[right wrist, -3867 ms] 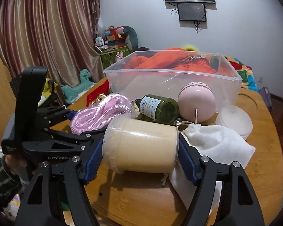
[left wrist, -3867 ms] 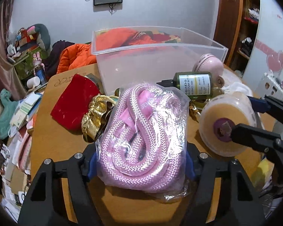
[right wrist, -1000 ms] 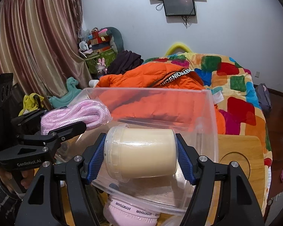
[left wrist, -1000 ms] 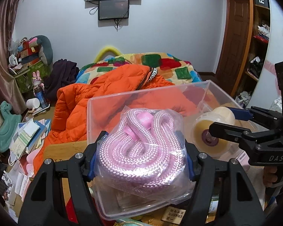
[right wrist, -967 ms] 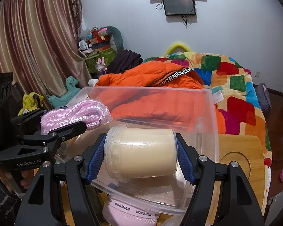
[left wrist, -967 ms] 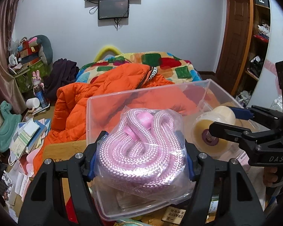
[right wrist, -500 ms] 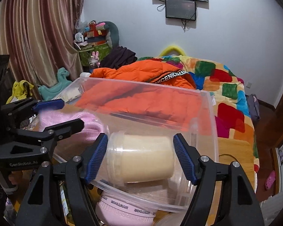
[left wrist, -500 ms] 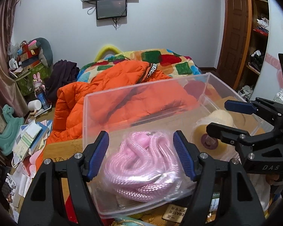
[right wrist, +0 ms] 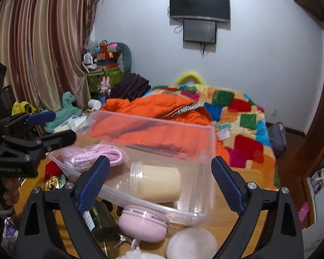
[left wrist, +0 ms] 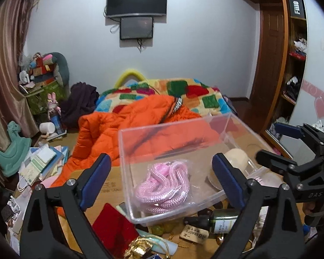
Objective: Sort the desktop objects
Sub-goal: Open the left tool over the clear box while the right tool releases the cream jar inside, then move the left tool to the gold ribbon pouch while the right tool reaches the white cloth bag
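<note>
A clear plastic bin (left wrist: 127,172) (right wrist: 207,172) stands on the wooden table. Inside it lies a bagged pink rope (left wrist: 164,187) (right wrist: 97,153) on the left and a cream jar (right wrist: 155,183) (left wrist: 235,156) on its side to the right. My left gripper (left wrist: 162,183) hangs above the bin, its jaws opening wide, the rope lying loose below them. My right gripper (right wrist: 159,183) is likewise above the bin with jaws opening, and the jar rests free on the bin floor. Each gripper also shows at the edge of the other view.
In front of the bin lie a green bottle (left wrist: 222,220) (right wrist: 99,218), a pink round case (right wrist: 143,222), a white round lid (right wrist: 192,243), a red pouch (left wrist: 114,226), gold trinkets (left wrist: 138,248) and a paper tag (left wrist: 194,234). Behind the table is a bed with an orange jacket (left wrist: 140,125).
Both grippers opened and let go: the rope and the jar dropped into the bin. Both grippers then rose and drew back from it.
</note>
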